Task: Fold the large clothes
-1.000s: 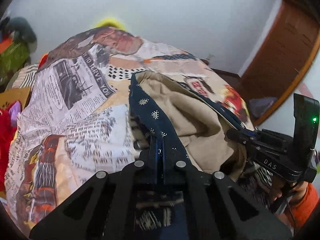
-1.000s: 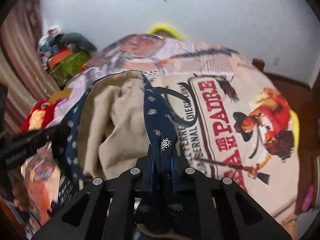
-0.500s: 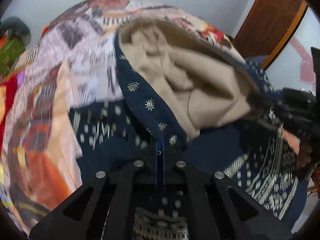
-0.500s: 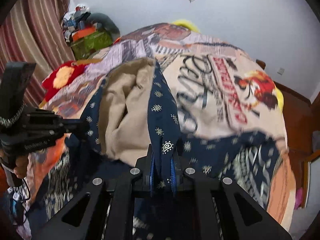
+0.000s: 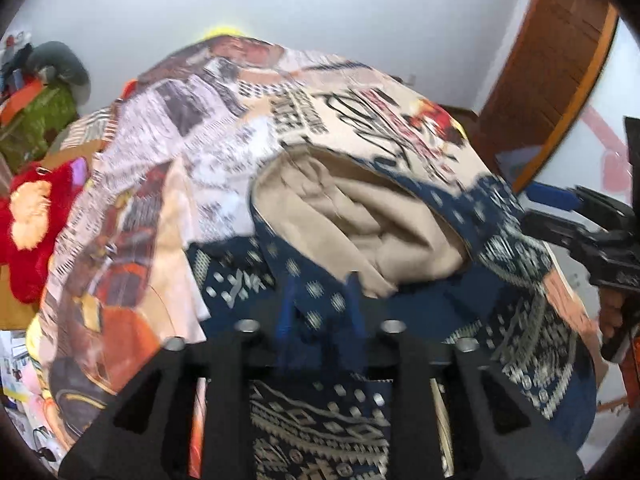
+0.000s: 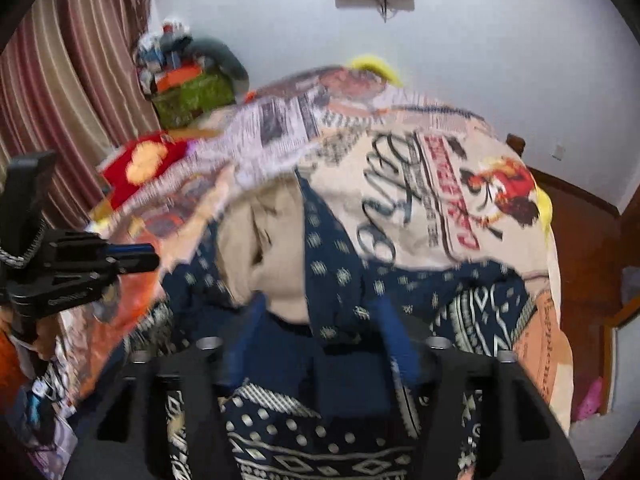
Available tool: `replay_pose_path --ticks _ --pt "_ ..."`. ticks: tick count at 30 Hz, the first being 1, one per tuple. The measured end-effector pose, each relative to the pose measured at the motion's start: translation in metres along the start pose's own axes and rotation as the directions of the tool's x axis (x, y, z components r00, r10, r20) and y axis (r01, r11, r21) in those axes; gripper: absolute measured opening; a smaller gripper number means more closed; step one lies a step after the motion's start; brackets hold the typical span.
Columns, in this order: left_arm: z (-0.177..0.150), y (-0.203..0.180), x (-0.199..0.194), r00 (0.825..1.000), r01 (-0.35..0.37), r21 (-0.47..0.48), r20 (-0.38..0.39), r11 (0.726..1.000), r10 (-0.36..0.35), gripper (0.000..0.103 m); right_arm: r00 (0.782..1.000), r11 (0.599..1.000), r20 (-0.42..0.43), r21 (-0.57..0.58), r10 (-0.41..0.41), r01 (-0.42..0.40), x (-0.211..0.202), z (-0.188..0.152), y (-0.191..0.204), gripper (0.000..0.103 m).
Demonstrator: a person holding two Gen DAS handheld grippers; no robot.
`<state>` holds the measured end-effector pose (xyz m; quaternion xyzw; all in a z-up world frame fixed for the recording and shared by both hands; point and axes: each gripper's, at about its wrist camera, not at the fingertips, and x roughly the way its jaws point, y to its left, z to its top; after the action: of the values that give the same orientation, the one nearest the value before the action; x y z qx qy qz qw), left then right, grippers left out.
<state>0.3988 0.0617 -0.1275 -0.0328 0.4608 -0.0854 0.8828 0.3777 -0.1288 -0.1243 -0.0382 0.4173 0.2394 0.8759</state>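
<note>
Bed (image 5: 168, 184) with printed sheet. Navy patterned garment (image 6: 344, 276) folded over. Left tool (image 5: 320, 312), right tool (image 6: 320, 328): jaws opening, hem loose between. Advise clear withdrawal, then smoothing fold.

You're looking at a navy garment (image 5: 516, 320) with cream geometric print and a beige lining (image 5: 360, 220), lying on a newspaper-print bedsheet (image 6: 420, 184) beside a red plush toy (image 5: 28, 224).
</note>
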Motion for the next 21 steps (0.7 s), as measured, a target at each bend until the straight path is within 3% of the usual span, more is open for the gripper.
replay_pose_path --ticks 1,5,10,14,19,20,21 --pt "0.004 0.002 0.002 1.000 -0.006 -0.011 0.006 1.000 0.006 0.044 1.000 1.000 0.003 -0.004 0.006 -0.006 0.001 0.007 0.000 0.064" --pt "0.027 0.015 0.028 0.999 -0.034 -0.036 -0.004 0.999 0.034 0.046 1.000 1.000 -0.002 -0.006 0.017 -0.018 0.020 0.032 0.001 0.064" --pt "0.046 0.036 0.068 0.997 -0.061 -0.086 -0.055 0.994 0.056 0.046 0.991 0.997 -0.111 0.045 0.069 -0.065 0.084 0.063 -0.006 0.064" --pt "0.056 0.054 0.104 0.994 -0.077 -0.152 -0.090 0.985 0.064 0.046 0.968 0.986 -0.212 0.123 0.136 -0.112 0.141 0.074 -0.010 0.064" --pt "0.061 0.062 0.132 0.993 -0.019 -0.209 -0.116 0.978 -0.005 0.046 0.953 0.980 -0.269 0.179 0.137 -0.091 0.194 0.078 -0.013 0.064" --pt "0.061 0.063 0.137 0.993 -0.006 -0.220 -0.118 0.976 -0.021 0.044 0.952 0.979 -0.273 0.183 0.138 -0.089 0.198 0.079 -0.013 0.064" --pt "0.062 0.063 0.140 0.993 -0.002 -0.226 -0.116 0.974 -0.025 0.035 0.951 0.979 -0.278 0.187 0.134 -0.083 0.203 0.079 -0.013 0.063"
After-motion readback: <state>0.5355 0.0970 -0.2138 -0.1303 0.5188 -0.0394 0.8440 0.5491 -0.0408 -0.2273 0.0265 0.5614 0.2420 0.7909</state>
